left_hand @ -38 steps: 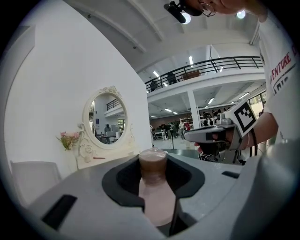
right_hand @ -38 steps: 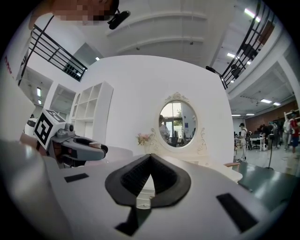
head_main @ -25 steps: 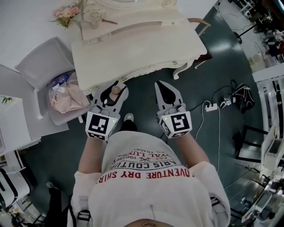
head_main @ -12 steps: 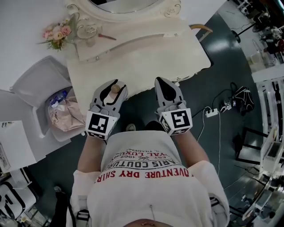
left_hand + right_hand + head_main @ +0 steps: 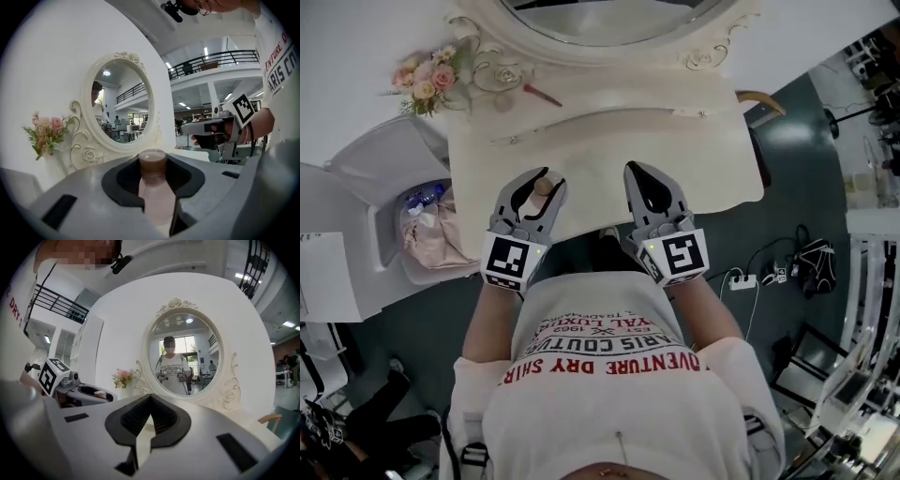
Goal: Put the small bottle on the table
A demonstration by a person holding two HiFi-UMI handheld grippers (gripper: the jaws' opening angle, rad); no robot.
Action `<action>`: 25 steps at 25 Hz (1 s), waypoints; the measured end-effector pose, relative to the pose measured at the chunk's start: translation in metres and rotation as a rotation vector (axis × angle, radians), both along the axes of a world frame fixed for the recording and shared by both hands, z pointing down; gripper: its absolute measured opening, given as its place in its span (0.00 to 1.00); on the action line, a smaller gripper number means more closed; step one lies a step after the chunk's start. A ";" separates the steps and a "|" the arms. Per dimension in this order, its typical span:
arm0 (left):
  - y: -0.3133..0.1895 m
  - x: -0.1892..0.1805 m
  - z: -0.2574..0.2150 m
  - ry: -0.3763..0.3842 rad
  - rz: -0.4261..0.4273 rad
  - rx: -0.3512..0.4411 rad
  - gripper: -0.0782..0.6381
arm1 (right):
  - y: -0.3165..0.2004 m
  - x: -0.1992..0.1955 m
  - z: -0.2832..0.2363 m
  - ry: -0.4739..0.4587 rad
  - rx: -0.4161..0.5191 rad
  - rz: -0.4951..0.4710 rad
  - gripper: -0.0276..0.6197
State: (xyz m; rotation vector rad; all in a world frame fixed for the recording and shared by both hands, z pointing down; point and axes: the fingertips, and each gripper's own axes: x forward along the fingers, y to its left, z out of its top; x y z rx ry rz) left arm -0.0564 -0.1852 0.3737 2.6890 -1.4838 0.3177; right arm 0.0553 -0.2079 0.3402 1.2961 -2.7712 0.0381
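Observation:
A small pale bottle (image 5: 543, 188) with a brown cap stands upright between the jaws of my left gripper (image 5: 544, 178), which is shut on it. In the left gripper view the bottle (image 5: 154, 187) fills the dark jaw recess. The left gripper hangs over the front edge of the cream dressing table (image 5: 609, 141). My right gripper (image 5: 637, 171) is beside it, also over the table's front edge, shut with nothing in it (image 5: 150, 398). The bottle's base is hidden by the jaws.
An oval mirror (image 5: 609, 14) stands at the table's back, with a bunch of pink flowers (image 5: 422, 80) at its left. A white bin (image 5: 389, 159) with bags sits left of the table. A chair (image 5: 761, 98) is at the right, and cables (image 5: 750, 277) lie on the floor.
Both grippers have moved forward from above the dark floor to above the table's front edge. The bottle stays held in the left gripper.

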 end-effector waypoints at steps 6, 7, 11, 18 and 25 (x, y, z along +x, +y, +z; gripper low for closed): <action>-0.052 0.004 0.017 0.017 -0.119 -0.020 0.30 | -0.059 -0.004 0.023 0.019 -0.012 -0.147 0.04; -0.059 0.004 0.022 0.020 -0.134 -0.023 0.30 | -0.067 -0.004 0.029 0.020 -0.019 -0.169 0.04; -0.079 0.011 0.045 0.017 -0.194 -0.059 0.29 | -0.091 -0.003 0.049 0.026 -0.065 -0.249 0.04; -0.104 0.018 0.091 0.035 -0.252 -0.096 0.29 | -0.120 0.005 0.079 0.004 -0.098 -0.318 0.04; -0.122 0.029 0.147 0.028 -0.243 -0.156 0.30 | -0.144 0.008 0.116 0.003 -0.142 -0.315 0.04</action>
